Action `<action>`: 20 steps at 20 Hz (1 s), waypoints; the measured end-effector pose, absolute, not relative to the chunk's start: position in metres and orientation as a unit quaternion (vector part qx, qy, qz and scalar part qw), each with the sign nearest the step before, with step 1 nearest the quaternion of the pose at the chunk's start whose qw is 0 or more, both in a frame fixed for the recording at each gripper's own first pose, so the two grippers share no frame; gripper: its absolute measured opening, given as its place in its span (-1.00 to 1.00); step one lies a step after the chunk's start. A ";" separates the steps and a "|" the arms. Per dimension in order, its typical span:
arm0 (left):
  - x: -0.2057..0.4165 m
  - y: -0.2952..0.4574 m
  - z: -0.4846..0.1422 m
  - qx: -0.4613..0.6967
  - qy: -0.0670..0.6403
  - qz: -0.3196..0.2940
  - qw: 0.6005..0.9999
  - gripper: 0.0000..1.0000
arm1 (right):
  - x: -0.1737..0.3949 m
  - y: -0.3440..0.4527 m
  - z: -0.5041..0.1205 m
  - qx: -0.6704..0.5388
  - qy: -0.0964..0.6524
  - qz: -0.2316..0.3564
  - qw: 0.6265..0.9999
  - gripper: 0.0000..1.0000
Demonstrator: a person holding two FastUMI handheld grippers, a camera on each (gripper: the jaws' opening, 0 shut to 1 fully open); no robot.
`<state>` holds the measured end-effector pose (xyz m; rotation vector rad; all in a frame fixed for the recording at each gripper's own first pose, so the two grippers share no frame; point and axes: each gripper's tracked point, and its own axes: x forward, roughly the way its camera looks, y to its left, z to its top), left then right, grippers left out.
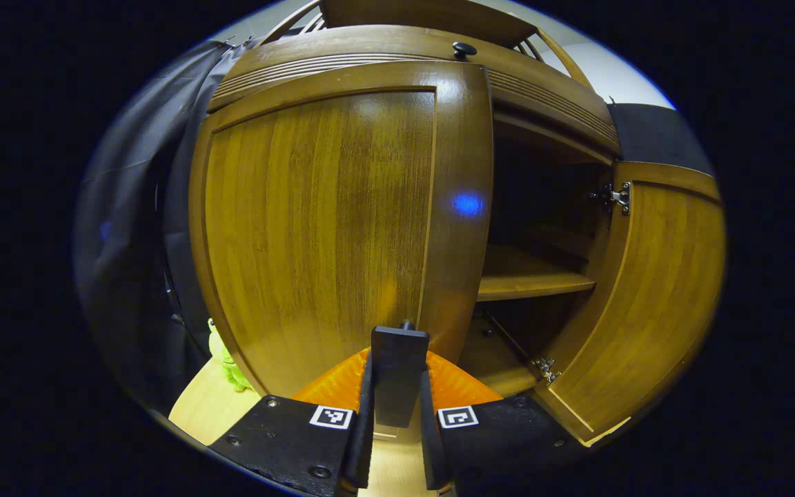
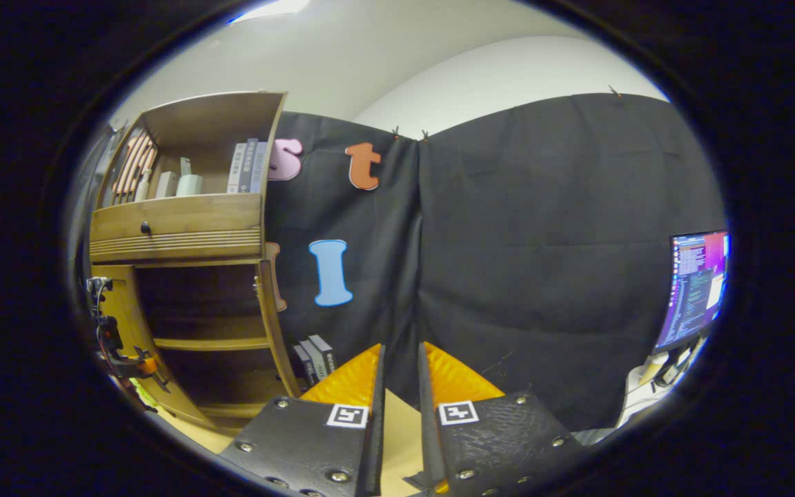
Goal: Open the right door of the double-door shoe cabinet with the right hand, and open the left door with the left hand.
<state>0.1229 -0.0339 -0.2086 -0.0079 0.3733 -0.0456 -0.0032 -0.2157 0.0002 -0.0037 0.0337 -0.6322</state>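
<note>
Left gripper (image 1: 397, 407) right up against the left door (image 1: 315, 228) of the shoe cabinet (image 1: 404, 59); its 2 fingers (image 1: 363, 414) are closed on the dark door handle (image 1: 399, 373), which sits between them near the door's inner edge. Left door looks roughly shut or barely ajar, can't tell which. Right door (image 1: 646, 304) swung wide open, 2 hinges (image 1: 617, 197) visible on it, 1 inner shelf (image 1: 532, 279) exposed. 1 round knob (image 1: 464, 49) on the drawer front above. Right gripper (image 2: 401, 400) is well apart from the cabinet, pointing at the black cloth wall (image 2: 549, 262); fingers nearly together with a narrow gap, holding nothing. From there the cabinet (image 2: 183, 228) sits at left, books (image 2: 249, 166) on the top shelf, 1 monitor (image 2: 698, 286) at far right
</note>
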 end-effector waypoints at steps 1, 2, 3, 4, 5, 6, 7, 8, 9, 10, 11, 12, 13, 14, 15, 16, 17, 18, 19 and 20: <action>0.117 -0.032 -0.207 -0.006 0.185 -0.021 0.982 -0.38 | 0.001 -0.212 -0.001 -0.002 0.018 -0.303 0.953 -0.55; 0.112 -0.029 -0.206 -0.007 0.184 -0.020 0.983 -0.38 | 0.005 -0.207 -0.001 -0.002 0.019 -0.294 0.956 -0.55; 0.108 -0.027 -0.205 -0.008 0.183 -0.018 0.983 -0.31 | 0.009 -0.204 -0.001 -0.002 0.020 -0.286 0.958 -0.54; 0.102 -0.025 -0.205 -0.010 0.183 -0.015 0.983 -0.38 | 0.012 -0.199 -0.001 -0.001 0.021 -0.276 0.961 -0.54; 0.097 -0.023 -0.204 -0.012 0.182 -0.012 0.983 -0.38 | 0.016 -0.195 -0.001 -0.001 0.022 -0.267 0.963 -0.54; 0.091 -0.019 -0.203 -0.014 0.181 -0.009 0.983 -0.41 | 0.019 -0.191 0.000 -0.001 0.022 -0.258 0.966 -0.55; 0.088 -0.018 -0.203 -0.015 0.180 -0.007 0.984 -0.41 | 0.023 -0.187 0.000 -0.003 0.022 -0.248 0.968 -0.54; 0.082 -0.016 -0.202 -0.014 0.178 -0.004 0.984 -0.34 | 0.027 -0.182 0.002 -0.005 0.022 -0.239 0.971 -0.54; 0.076 -0.013 -0.201 -0.013 0.177 -0.002 0.984 -0.41 | 0.031 -0.178 0.003 -0.006 0.022 -0.229 0.973 -0.54; 0.070 -0.008 -0.200 -0.014 0.176 0.002 0.984 -0.43 | 0.034 -0.173 0.005 -0.008 0.022 -0.218 0.976 -0.54; 0.065 -0.004 -0.199 -0.016 0.175 0.007 0.985 -0.43 | 0.039 -0.167 0.005 -0.008 0.022 -0.208 0.978 -0.55; 0.059 0.000 -0.197 -0.019 0.174 0.013 0.984 -0.43 | 0.043 -0.162 0.005 -0.009 0.023 -0.198 0.980 -0.54; 0.053 0.004 -0.196 -0.021 0.173 0.019 0.985 -0.43 | 0.047 -0.157 0.004 -0.009 0.024 -0.188 0.982 -0.54; 0.047 0.009 -0.196 -0.022 0.171 0.023 0.985 -0.46 | 0.051 -0.152 0.004 -0.009 0.026 -0.178 0.984 -0.54; 0.043 0.014 -0.194 -0.022 0.169 0.026 0.985 -0.46 | 0.056 -0.146 0.003 -0.008 0.027 -0.168 0.985 -0.55; 0.039 0.015 -0.194 -0.020 0.167 0.029 0.985 -0.48 | 0.060 -0.139 0.002 -0.007 0.029 -0.157 0.987 -0.55; 0.037 0.018 -0.193 -0.017 0.167 0.032 0.985 -0.48 | 0.065 -0.133 0.000 -0.007 0.030 -0.147 0.989 -0.54; 0.031 0.024 -0.192 -0.016 0.167 0.035 0.985 -0.50 | 0.069 -0.126 -0.001 -0.006 0.032 -0.137 0.990 -0.54; 0.026 0.030 -0.191 -0.016 0.168 0.038 0.985 -0.50 | 0.073 -0.119 -0.004 -0.006 0.033 -0.127 0.991 -0.54; 0.021 0.035 -0.190 -0.014 0.169 0.041 0.985 -0.52 | 0.077 -0.112 -0.006 -0.005 0.036 -0.116 0.993 -0.55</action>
